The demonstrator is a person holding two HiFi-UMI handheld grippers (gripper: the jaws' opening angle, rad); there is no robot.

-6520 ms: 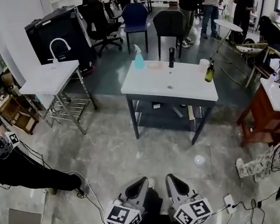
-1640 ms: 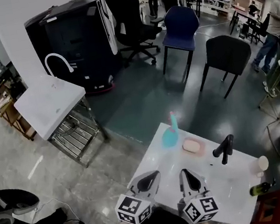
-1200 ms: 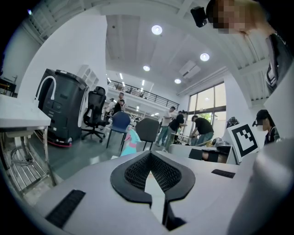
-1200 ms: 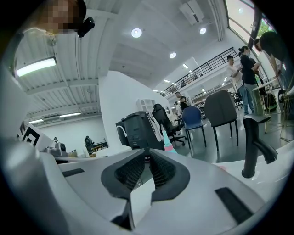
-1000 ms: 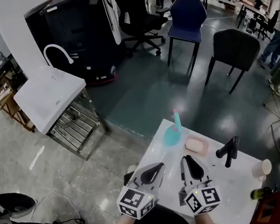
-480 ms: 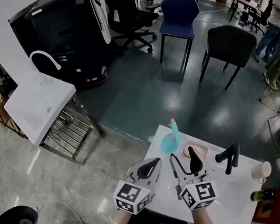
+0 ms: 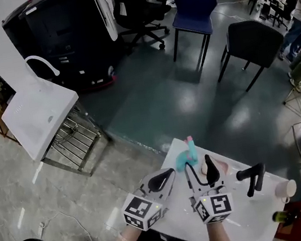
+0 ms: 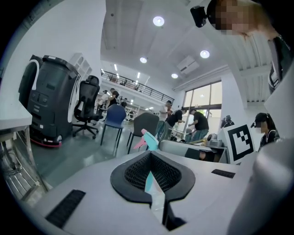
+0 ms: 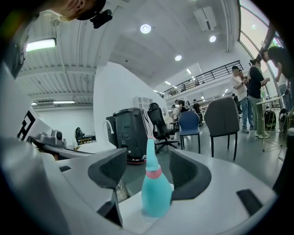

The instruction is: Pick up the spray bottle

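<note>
A teal spray bottle (image 7: 183, 158) with a pink collar and trigger stands upright near the far left edge of the white table (image 7: 244, 218). My right gripper (image 7: 198, 164) is open, and its jaws reach to either side of the bottle (image 9: 154, 193) without the pads touching it. My left gripper (image 7: 165, 176) is shut and empty, just left of the bottle and over the table's left edge. In the left gripper view the bottle's trigger head (image 8: 147, 138) shows above the shut jaws.
On the table behind the bottle lie a pink dish (image 7: 220, 166), a black handled tool (image 7: 253, 176), a paper cup (image 7: 285, 189) and a green bottle (image 7: 284, 216). A white sink stand (image 7: 35, 113) is at left. Chairs (image 7: 251, 41) and a black machine (image 7: 56, 35) stand beyond.
The right gripper's jaws have gone from shut to open. Both grippers have moved forward over the table towards the bottle, which now stands between the right jaws.
</note>
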